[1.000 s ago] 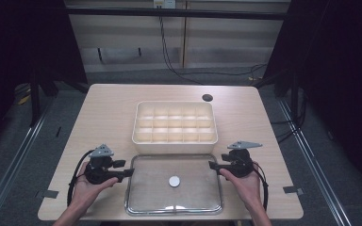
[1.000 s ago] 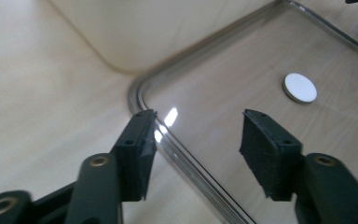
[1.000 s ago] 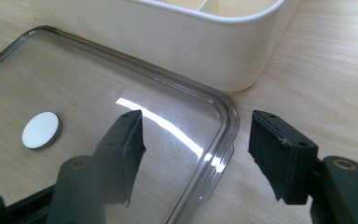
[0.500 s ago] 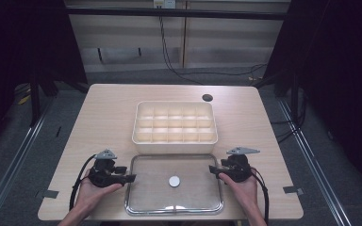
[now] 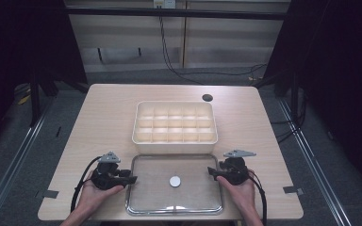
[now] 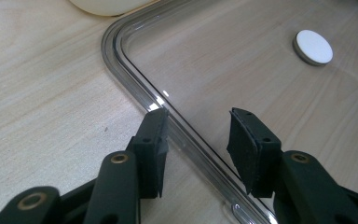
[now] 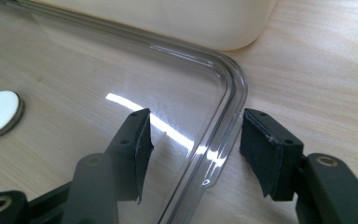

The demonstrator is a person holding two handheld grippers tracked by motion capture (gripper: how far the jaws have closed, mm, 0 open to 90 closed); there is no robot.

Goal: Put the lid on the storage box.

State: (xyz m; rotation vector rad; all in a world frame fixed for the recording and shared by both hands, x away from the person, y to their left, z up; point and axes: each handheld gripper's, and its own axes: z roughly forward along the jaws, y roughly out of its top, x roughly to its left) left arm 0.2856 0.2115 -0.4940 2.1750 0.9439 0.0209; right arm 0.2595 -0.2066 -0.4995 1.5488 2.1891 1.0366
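We see the left gripper (image 5: 131, 179) at the left rim of the clear lid (image 5: 193, 197), which lies flat on the table (image 5: 99, 122) at its near edge. In the left gripper view the jaws straddle that rim: one pad sits just outside it on the wood, the other over the lid's panel. The jaws have just been closing, yet a gap remains on both sides of the rim, so the pads are not pressing.

The right gripper (image 5: 210, 172) stands at the lid's right rim. In the right gripper view its jaws also straddle the rim, spread wider, and have just been closing; neither pad touches the plastic as far as we can tell.

A white disc (image 5: 175, 181) sits at the lid's middle.

Just beyond the lid stands the cream box (image 5: 175, 123), divided into a grid of compartments. All of them look empty from above.
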